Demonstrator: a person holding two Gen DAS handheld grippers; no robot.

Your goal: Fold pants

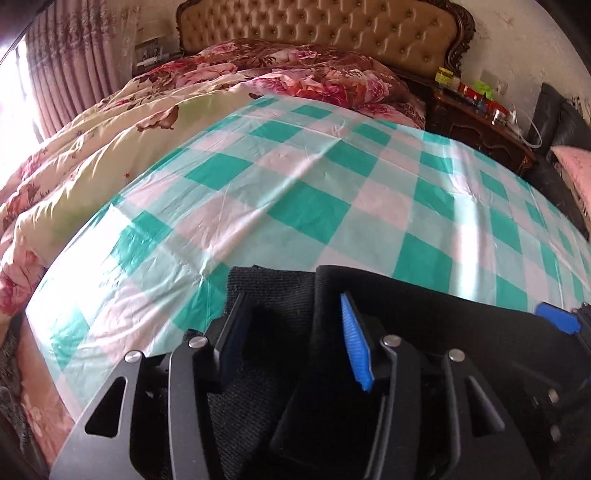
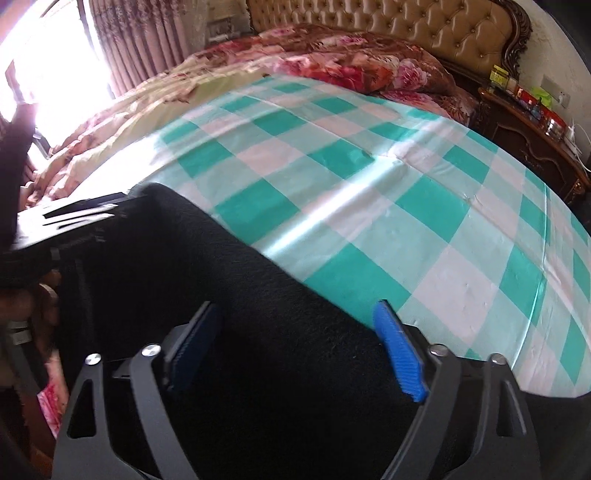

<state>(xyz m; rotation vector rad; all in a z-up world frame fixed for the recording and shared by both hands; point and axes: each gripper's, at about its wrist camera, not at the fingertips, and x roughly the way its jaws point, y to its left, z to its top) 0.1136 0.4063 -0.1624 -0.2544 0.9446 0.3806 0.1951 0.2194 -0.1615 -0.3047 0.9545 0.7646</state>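
Black pants (image 1: 436, 314) lie along the near edge of a green-and-white checked cloth (image 1: 295, 192) spread on the bed. In the left wrist view my left gripper (image 1: 291, 299) is open, its blue-padded fingers (image 1: 354, 343) astride a raised fold of the dark fabric. The right gripper's blue fingertip (image 1: 557, 317) shows at the far right. In the right wrist view my right gripper (image 2: 295, 314) is open over the broad black pants (image 2: 240, 314), with the fabric between its fingers (image 2: 399, 354). The left gripper's body (image 2: 74, 218) shows at the left.
A floral quilt (image 1: 92, 158) is heaped on the bed's left and far side before a tufted headboard (image 1: 325, 26). A dark wooden nightstand (image 2: 535, 136) with small items stands at the right. Curtains (image 2: 140, 40) and a bright window are at the left.
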